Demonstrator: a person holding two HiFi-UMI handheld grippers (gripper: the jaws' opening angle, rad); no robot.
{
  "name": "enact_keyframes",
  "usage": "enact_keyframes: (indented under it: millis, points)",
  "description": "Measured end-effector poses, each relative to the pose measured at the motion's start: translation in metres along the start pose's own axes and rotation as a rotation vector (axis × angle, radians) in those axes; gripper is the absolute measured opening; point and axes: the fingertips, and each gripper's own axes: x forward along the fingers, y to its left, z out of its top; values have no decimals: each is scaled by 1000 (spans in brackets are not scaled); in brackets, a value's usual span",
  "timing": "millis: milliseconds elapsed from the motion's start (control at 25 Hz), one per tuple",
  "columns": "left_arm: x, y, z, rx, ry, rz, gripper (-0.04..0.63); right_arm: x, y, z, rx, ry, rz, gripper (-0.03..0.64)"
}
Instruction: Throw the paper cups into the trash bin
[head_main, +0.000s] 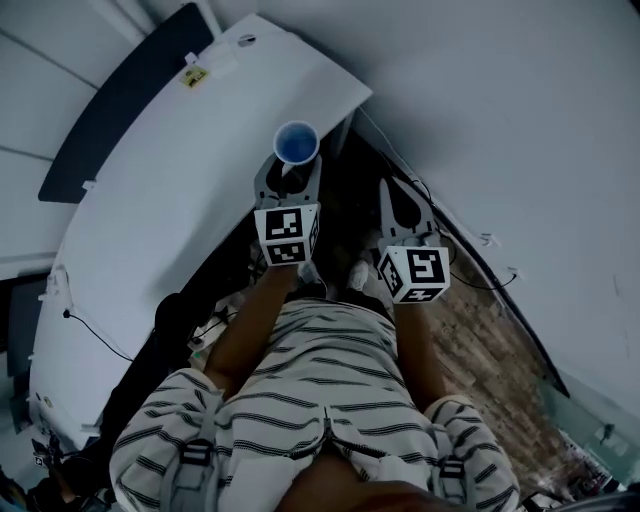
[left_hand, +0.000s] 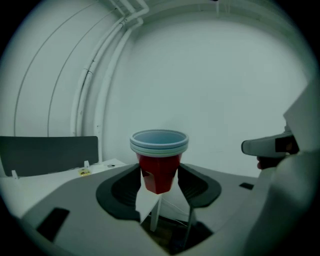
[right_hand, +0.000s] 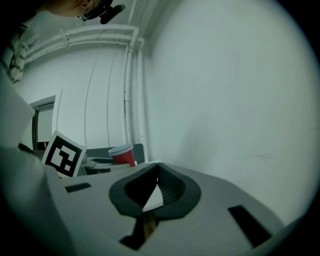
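A nested stack of red paper cups (head_main: 296, 142) with pale rims and a blue inside stands upright between the jaws of my left gripper (head_main: 290, 178), held in the air past the white table's corner. In the left gripper view the stack (left_hand: 159, 159) is pinched low on its red wall by both dark pads, so the left gripper (left_hand: 159, 179) is shut on it. My right gripper (head_main: 395, 200) hangs beside it, lower and to the right; its jaws (right_hand: 157, 172) meet with nothing between them. From the right gripper view the cups (right_hand: 123, 154) show at the left. No trash bin is in view.
A white table (head_main: 150, 210) runs along the left, with a dark partition panel (head_main: 115, 100) at its far side. A white wall (head_main: 520, 120) fills the right. Cables and a wooden floor (head_main: 485, 330) lie between table and wall, near the person's striped shorts (head_main: 320, 400).
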Motion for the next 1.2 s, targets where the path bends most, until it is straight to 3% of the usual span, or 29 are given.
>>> enact_keyframes:
  millis: [440,680,960,1200]
  points:
    - [11,-78,4,89,10,-204,250,-31,-50,-7,47,-1,-172,18]
    - [18,-124,4,91,2,-298,250,-53,-85,-11,59,-4,-255,18]
    - [13,-187,-7,104,26,-401,250,-80,-120,-22,76,16,-306,18]
    - [14,-218,-15,135,42,-446,250,-96,-142,-39,97,34,-334,18]
